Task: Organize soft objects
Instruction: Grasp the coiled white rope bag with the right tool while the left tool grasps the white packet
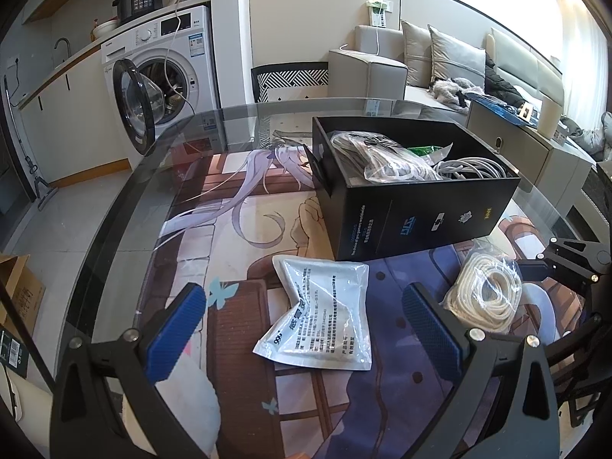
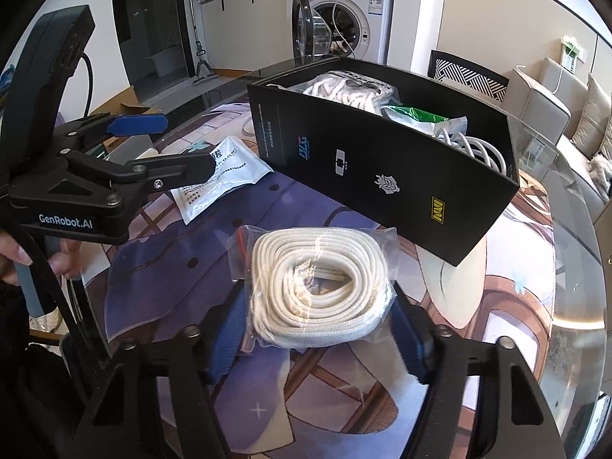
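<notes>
The right tongs (image 2: 317,329) sit closest, their blue pads pressed against either side of a clear bag of coiled white rope (image 2: 317,287), clenched on it where it lies on the glass tabletop (image 2: 566,306). The bag rests just in front of the long wall of the black box (image 2: 382,176), near but not touching it.

To the side, the left tongs (image 1: 302,332) hang released, jaws wide with nothing between the pads, above a white printed pouch (image 1: 325,317) lying flat on the tabletop's illustrated mat (image 1: 237,329). A hand (image 2: 15,256) grips the handle of that left tool.

Beyond both, the open black box holds a bag of pale cords (image 1: 386,157), a green-printed packet (image 2: 417,116) and a loose coil of white cable (image 1: 470,168). Farther off stands a washing machine (image 1: 168,72) with its door swung open, and a grey sofa (image 1: 386,69) with cushions.
</notes>
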Demonstrator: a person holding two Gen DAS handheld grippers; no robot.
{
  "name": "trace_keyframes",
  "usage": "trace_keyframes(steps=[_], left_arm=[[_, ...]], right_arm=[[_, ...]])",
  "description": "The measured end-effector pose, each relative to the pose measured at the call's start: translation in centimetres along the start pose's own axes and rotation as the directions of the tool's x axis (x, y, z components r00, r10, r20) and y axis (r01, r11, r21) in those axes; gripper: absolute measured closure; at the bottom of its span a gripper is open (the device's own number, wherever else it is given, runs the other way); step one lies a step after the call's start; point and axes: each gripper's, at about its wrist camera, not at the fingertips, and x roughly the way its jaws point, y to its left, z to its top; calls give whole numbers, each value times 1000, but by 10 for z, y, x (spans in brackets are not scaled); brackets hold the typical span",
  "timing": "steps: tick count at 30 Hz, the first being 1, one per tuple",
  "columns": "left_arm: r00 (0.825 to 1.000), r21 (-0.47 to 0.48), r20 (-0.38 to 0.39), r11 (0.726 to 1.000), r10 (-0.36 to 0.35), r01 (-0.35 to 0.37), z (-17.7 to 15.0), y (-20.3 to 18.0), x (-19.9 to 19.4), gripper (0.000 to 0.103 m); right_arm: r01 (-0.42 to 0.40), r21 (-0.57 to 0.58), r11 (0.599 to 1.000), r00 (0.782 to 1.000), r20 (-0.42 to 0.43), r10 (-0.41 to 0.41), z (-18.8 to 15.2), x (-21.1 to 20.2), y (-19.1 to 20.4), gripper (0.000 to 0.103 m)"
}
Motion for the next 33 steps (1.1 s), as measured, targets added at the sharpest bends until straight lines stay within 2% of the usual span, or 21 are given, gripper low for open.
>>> trace_keyframes(steps=[4,11,21,25,27,30,32,33], left_arm=[[1000,-2,-4,1000,2,-2,-1,1,0,0],[999,-10,-34,1000,-2,2,-4,3,5,0],[989,10,-149,1000,13,-11,-11,-2,27,0],[986,3,-164,1000,0,0,-10,-3,31,2],[986,-9,-165,1000,-21,19,-9,-2,31,7],[989,-9,-148,1000,-22,21,-7,-1,28,21],[990,1,-135,999,-36,37,-7,-3,25,42],[991,4,-129,999,-46,47,-7,-4,23,48]], right_arm=[[-11,-1,1000,1000,9,11,-1,-5,-1,43],[-5,0,1000,999,50,5,3,-22,-6,43],[13,22,1000,996,90,-15,4,-46,-17,43],[13,20,1000,996,91,-15,4,-45,-15,43],[13,19,1000,996,92,-15,3,-47,-14,43],[13,20,1000,995,94,-15,4,-47,-15,43],[14,21,1000,995,97,-16,4,-47,-15,43],[14,22,1000,995,98,-16,4,-47,-15,43]])
